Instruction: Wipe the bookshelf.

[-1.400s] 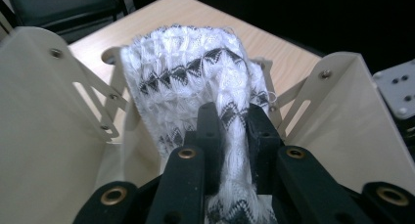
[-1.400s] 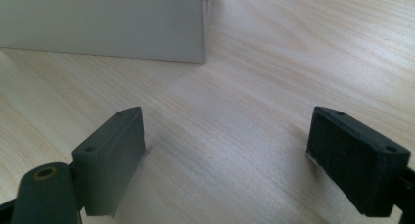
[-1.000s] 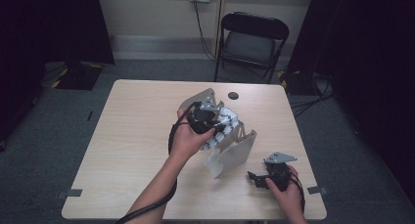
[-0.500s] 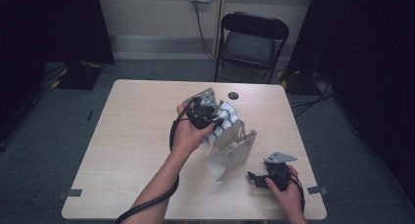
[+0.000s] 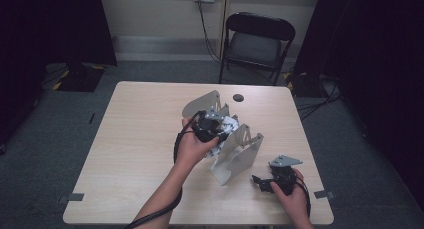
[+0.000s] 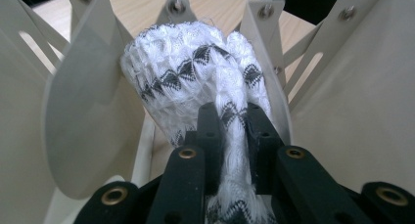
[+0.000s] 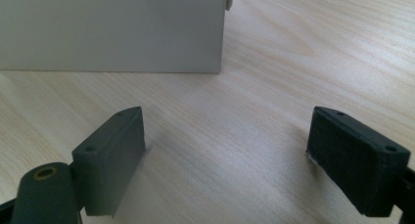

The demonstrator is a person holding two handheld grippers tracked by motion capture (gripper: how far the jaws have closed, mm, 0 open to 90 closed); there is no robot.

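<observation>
Two grippers are at work over a light wooden bench (image 5: pixel 140 139). One, the left gripper (image 6: pixel 230 136), is pinching a white knitted cloth with a black zigzag pattern (image 6: pixel 191 77); in the left gripper view its two black jaws are pressed against a twisted neck of the fabric, and the bunched bulk of the cloth swells out just beyond the jaw tips. That bundle sits down among the upright panels of a grey plastic folding frame (image 6: pixel 83 111), with slotted walls and screw-fastened hinges rising on both sides of it. In the high view the left hand (image 5: pixel 192 148) holds the left gripper (image 5: pixel 207 126) over the middle of the frame (image 5: pixel 235 156), which stands near the centre of the bench with one rounded flap raised toward the far edge. The right gripper (image 7: pixel 227 155) rests low on the bench near the person's side, its jaws spread wide with bare wood grain between them; one flat grey panel of the frame (image 7: pixel 112 28) stands just ahead of it, apart from the jaws. From above, the right gripper (image 5: pixel 265 181) lies to the right of the frame, held by the right hand (image 5: pixel 295 199). A small dark round object (image 5: pixel 238 97) lies on the bench near its far edge, and a black folding chair (image 5: pixel 257 41) stands beyond the bench.
</observation>
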